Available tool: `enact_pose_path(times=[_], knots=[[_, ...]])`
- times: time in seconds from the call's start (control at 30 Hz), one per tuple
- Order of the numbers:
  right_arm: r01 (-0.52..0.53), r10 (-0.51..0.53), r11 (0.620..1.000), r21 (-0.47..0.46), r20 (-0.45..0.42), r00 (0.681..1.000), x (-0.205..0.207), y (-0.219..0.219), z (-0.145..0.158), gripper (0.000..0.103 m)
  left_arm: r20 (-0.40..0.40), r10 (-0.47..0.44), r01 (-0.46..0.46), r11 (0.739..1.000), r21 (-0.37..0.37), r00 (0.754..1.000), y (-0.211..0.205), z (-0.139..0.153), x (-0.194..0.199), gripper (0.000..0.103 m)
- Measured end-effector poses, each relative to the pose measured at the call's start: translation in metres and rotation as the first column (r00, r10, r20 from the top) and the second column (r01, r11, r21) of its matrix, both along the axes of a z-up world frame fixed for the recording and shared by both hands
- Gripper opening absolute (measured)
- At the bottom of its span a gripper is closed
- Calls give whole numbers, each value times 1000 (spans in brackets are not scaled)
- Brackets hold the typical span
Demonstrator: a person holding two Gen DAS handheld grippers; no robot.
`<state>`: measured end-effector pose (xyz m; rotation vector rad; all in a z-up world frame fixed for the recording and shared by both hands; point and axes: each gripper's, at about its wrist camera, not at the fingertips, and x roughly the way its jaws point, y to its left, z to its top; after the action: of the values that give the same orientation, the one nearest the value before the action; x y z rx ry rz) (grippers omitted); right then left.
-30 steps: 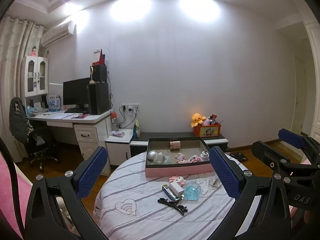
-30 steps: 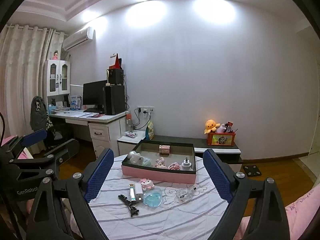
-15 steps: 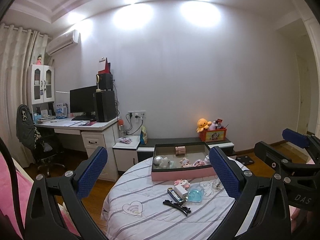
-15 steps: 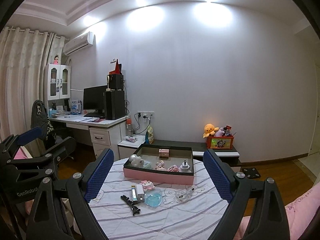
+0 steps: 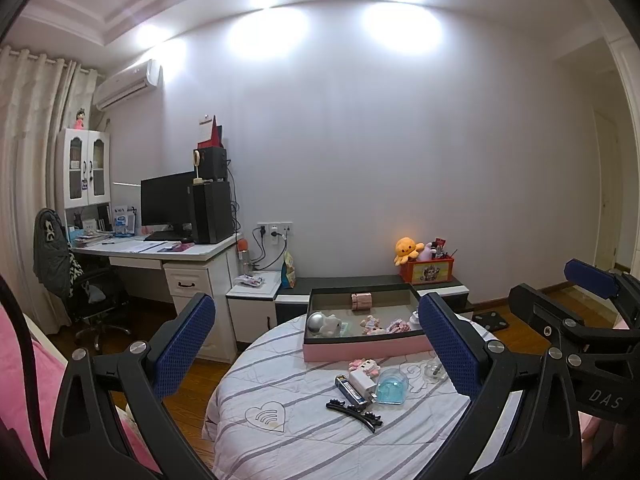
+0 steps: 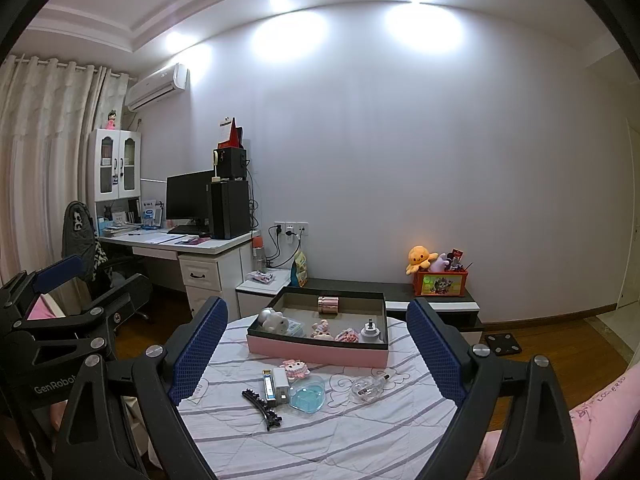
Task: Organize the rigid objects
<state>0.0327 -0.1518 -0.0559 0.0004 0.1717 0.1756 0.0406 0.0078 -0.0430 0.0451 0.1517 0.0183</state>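
Note:
A pink box [image 5: 364,350] with a dark inside stands on the round striped table [image 5: 280,440] and holds several small toys. In front of it lie a black hair clip [image 5: 354,410], a white charger [image 5: 362,380], a blue heart-shaped case [image 5: 392,386] and a pink figure [image 5: 365,365]. My left gripper [image 5: 316,312] hangs open short of the table, empty. My right gripper [image 6: 317,312] is open too, level with the box [image 6: 316,352], above the clip [image 6: 262,404] and a clear item [image 6: 366,388]. Each gripper shows in the other's view, the right gripper [image 5: 556,284] and the left gripper [image 6: 98,276].
A white desk [image 5: 160,248] with a monitor and a chair stands at the left. A low dark bench [image 6: 400,288] with an orange toy box runs along the back wall. Pink bedding [image 6: 600,412] lies at the lower right. Wooden floor surrounds the table.

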Motion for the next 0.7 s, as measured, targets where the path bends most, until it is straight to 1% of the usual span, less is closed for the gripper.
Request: enact_pose_path(times=[0.5,0.6,0.7], knots=[[-2,2,1000,3,-3,1000,-1,0,0,93,-3,1,-1,1000,2,1000,0,-2,1,103],[0,0,1000,2,-13,1000,0,0,-3,93,-15,-4,4,1000,1,1000,0,-7,5,103],[3,-3,1000,-2,-39,999,8,-1,-11,93,-63,-22,21,1000,-10,998,0,-20,20,103]])
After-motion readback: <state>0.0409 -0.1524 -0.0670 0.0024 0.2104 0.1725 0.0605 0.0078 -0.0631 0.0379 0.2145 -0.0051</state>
